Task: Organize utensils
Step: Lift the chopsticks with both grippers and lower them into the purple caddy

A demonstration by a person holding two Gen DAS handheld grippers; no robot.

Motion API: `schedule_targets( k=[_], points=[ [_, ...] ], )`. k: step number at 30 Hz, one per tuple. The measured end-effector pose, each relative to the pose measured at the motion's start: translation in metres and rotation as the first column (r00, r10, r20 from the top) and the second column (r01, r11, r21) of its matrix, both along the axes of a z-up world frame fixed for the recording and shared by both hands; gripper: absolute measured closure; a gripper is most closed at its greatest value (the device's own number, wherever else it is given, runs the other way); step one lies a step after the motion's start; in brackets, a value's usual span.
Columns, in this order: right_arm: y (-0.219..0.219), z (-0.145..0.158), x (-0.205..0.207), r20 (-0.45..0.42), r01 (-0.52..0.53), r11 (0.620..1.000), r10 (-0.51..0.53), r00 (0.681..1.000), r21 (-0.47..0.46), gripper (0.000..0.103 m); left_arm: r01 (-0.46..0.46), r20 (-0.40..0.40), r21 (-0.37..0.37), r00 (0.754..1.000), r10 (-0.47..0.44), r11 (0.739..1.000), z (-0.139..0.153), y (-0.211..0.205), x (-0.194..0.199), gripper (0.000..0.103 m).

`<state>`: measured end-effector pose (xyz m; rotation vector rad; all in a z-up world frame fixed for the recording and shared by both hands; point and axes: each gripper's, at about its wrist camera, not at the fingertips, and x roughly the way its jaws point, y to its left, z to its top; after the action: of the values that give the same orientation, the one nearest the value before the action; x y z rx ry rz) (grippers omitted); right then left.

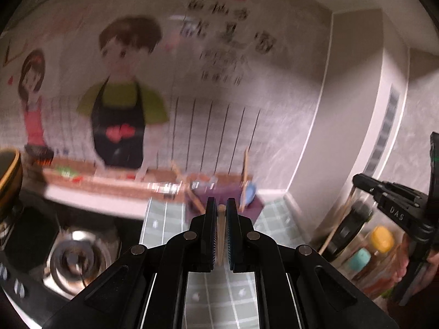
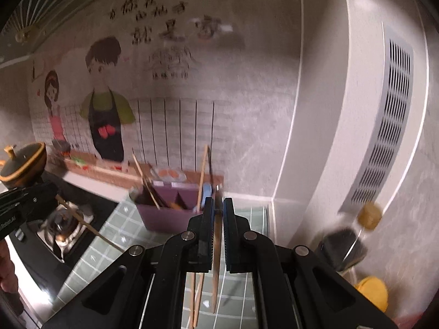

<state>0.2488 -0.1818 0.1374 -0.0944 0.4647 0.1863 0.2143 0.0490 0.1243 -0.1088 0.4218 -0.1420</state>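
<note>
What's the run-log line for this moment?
left gripper: shut on chopstick | right gripper: shut on chopstick | purple holder: ahead on counter, some utensils in | both chopsticks: not yet placed

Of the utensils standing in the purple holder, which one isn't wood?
The blue spoon at the right end of the purple holder. The other sticks in it are wooden chopsticks; it alone is blue with a broad rounded bowl.

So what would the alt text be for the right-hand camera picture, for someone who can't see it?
The right claw is shut on a wooden chopstick, pointing at a purple utensil holder on a green tiled counter below a cartoon wall sticker. At the left edge, the left claw holds another chopstick over a stove. Two more sticks lie below.
</note>
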Motion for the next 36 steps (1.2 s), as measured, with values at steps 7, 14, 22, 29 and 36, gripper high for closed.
schedule_targets(
  k=[7,14,22,29,36],
  points=[
    [0.016,0.080,0.007,0.130,-0.027,1.000,0.025,0.991,0.011,0.097,0.093,0.075,0.019,0.993,-0.094,0.995,0.080,-0.006,0.026,0.096],
    [0.037,0.123,0.048,0.177,-0.017,1.000,0.013,0.984,0.024,0.097,0.097,0.096,0.061,0.990,-0.102,0.993,0.107,-0.004,0.070,0.096],
    [0.056,0.108,0.101,0.166,-0.004,1.000,0.007,0.986,-0.018,0.097,0.085,0.009,0.043,0.996,-0.086,0.995,0.075,0.013,0.130,0.096],
    [0.060,0.069,0.150,0.068,-0.009,1.000,0.009,0.998,0.005,0.097,0.073,-0.084,0.034,0.994,-0.070,0.997,0.034,0.021,0.172,0.096],
    [0.061,0.015,0.198,-0.079,-0.020,0.999,0.022,0.997,0.029,0.097,0.079,-0.184,0.004,0.980,-0.077,0.997,-0.005,0.024,0.206,0.096]
  ],
)
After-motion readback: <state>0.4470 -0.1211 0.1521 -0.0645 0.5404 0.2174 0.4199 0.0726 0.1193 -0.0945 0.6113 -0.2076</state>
